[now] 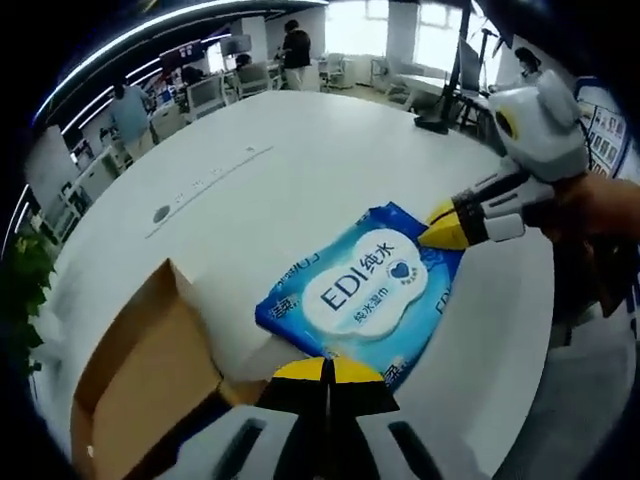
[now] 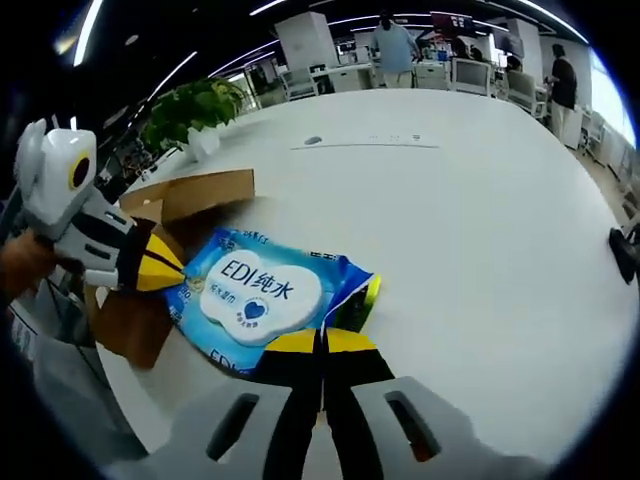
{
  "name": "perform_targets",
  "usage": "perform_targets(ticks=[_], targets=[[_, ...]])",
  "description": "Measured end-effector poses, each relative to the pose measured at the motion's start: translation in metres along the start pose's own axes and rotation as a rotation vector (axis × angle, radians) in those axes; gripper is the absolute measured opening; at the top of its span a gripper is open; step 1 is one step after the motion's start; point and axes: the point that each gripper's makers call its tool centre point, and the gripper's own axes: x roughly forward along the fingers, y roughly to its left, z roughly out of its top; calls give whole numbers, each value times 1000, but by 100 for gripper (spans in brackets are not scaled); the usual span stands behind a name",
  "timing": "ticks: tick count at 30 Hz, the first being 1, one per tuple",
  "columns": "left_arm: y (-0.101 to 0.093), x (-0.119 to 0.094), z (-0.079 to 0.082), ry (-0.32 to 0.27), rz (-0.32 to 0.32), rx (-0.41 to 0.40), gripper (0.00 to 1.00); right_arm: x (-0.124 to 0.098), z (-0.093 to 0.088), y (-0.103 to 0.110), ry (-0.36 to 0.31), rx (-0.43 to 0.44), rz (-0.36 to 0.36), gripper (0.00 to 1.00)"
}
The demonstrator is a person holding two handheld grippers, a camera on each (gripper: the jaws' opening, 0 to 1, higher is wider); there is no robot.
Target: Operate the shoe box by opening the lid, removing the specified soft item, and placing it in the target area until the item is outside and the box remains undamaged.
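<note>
The blue wipes pack (image 1: 360, 292) lies flat on the white table (image 1: 300, 170), outside the box (image 1: 140, 380), with one edge just beside the box's open cardboard flap. The left gripper (image 1: 325, 368) has its jaws pressed together at the pack's near edge, and the right gripper (image 2: 322, 342) has its jaws also pressed together at the opposite edge; whether either pinches the pack, I cannot tell. Beyond the pack the table is wide and bare up to its far rim.

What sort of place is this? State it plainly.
Probably an open-plan office or lab: rows of desks with computer monitors, long ceiling light strips, people standing about, and a large round white table.
</note>
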Motion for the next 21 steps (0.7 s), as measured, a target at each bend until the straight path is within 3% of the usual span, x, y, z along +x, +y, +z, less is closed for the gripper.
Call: perform_targets(ticks=[6,15,21], targets=[[1,3,4,-11,0,-5,0,2,0,-5,-3,3,-10,0],[-1,7,-3,18,17,75,0,3,-2,-6,-5,-6,-8,0],[-2,3,-5,29,14,79,8,0,-4,-9,-2,-82,-29,5]])
